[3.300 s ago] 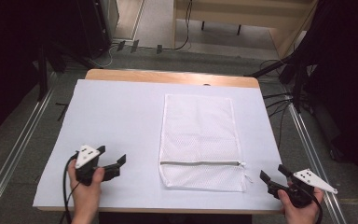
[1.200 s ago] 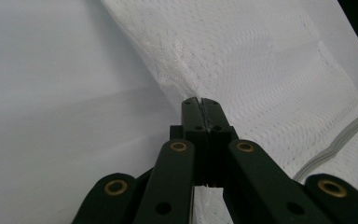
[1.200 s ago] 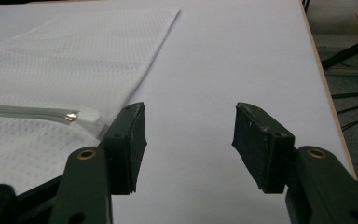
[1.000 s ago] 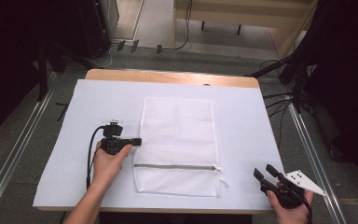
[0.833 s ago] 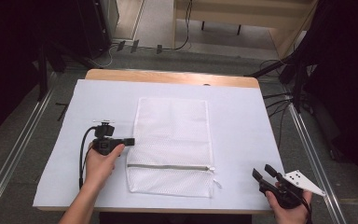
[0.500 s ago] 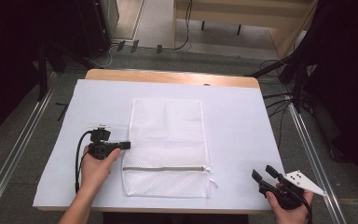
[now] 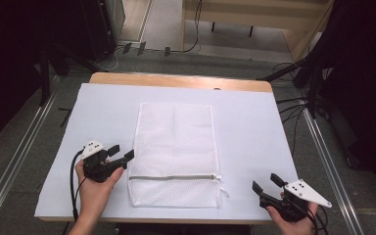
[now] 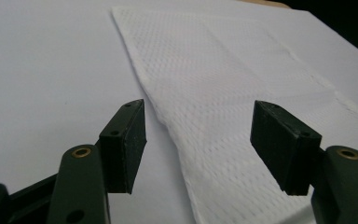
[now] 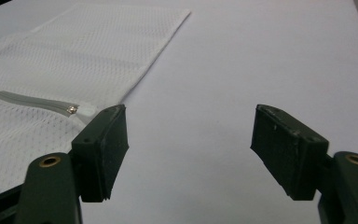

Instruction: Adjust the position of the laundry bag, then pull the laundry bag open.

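A white mesh laundry bag (image 7: 176, 142) lies flat on the white-covered table (image 7: 254, 127), with its grey zipper (image 7: 174, 177) running across near the front end. My left gripper (image 7: 121, 151) is open just left of the bag's left edge, level with the zipper. In the left gripper view the left gripper (image 8: 198, 140) straddles the edge of the mesh bag (image 8: 223, 93) without holding it. My right gripper (image 7: 266, 183) stands open at the front right, a short way right of the bag. The right gripper (image 9: 189, 149) is over bare sheet, with the zipper pull (image 9: 72, 109) to its left.
The table's wooden back edge (image 7: 176, 81) shows beyond the white sheet. Metal rails (image 7: 14, 161) run along both sides on the floor, with cables (image 7: 298, 105) at the back right and dark equipment (image 7: 98, 24) at the back left.
The left gripper dragged the bag leftward across the table, then opened and let go of its edge. The bag now lies still. The right gripper has barely moved.
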`<move>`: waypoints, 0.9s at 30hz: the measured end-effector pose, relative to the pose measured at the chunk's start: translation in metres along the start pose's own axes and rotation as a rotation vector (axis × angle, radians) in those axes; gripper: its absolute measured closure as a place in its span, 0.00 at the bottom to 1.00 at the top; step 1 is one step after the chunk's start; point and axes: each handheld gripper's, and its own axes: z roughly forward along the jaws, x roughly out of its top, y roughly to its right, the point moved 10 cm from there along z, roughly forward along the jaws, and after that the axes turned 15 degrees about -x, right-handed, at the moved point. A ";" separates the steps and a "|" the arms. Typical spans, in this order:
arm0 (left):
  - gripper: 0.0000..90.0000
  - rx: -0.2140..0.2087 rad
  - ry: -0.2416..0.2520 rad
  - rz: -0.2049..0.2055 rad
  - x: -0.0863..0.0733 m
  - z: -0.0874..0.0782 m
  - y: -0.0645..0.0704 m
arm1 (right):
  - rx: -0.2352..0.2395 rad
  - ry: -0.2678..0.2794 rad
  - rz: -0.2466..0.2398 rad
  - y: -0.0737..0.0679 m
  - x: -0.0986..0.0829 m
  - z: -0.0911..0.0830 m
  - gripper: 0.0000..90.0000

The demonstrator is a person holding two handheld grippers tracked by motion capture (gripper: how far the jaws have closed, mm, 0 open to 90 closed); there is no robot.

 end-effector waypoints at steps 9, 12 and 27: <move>0.41 -0.006 0.015 0.050 -0.006 -0.014 0.018 | -0.015 -0.017 -0.035 -0.010 -0.003 0.003 0.38; 0.41 -0.004 0.007 0.064 -0.008 -0.012 0.020 | -0.013 -0.012 -0.036 -0.012 -0.003 0.004 0.47; 0.43 -0.070 -0.016 0.085 -0.013 0.005 0.049 | 0.161 -0.066 0.035 -0.049 -0.013 0.013 0.63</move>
